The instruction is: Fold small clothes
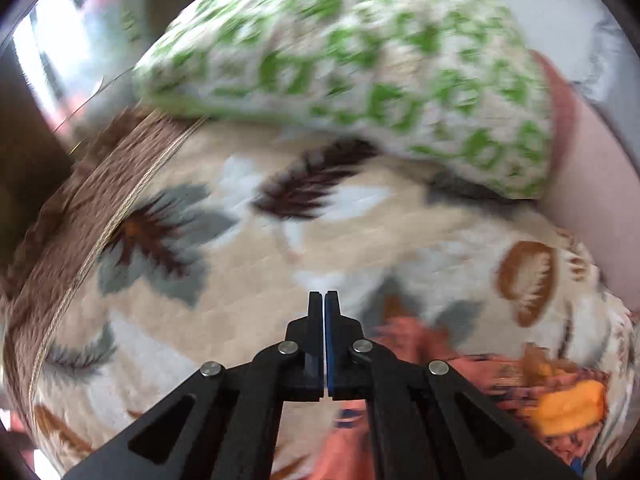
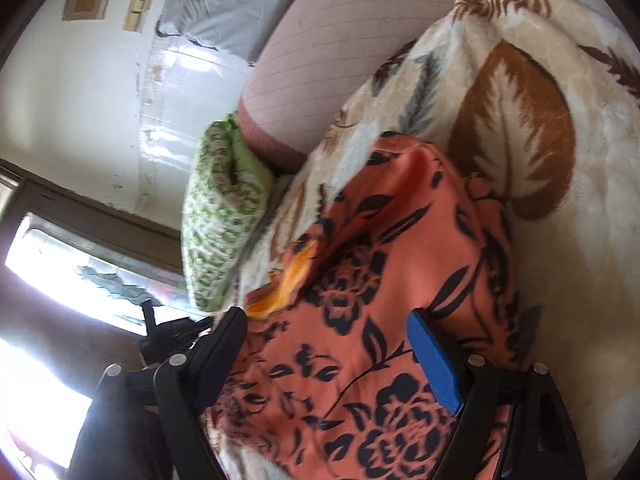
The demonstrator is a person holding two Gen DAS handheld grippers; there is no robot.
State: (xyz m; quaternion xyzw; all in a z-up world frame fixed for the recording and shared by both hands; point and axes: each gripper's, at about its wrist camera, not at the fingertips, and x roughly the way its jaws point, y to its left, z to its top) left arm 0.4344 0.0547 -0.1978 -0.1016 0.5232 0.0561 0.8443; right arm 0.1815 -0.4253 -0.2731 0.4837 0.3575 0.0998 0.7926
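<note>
On leaf-print blanket [image 2: 540, 216]: orange floral garment [image 2: 384, 280] lying crumpled, near right gripper [image 2: 328, 344], jaws wide, fabric between them. Left gripper [image 1: 324, 300] jaws closed, nothing pinched. Green-patterned pillow [image 1: 360, 60] at far side.

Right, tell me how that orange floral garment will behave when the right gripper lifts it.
The orange floral garment probably goes floppy: it already lies in soft folds on the leaf-print blanket. It looks thin, so likely light. Lifted at one spot by the open right gripper, the rest would likely hang and drag, and the plush blanket may cling to it.
</note>
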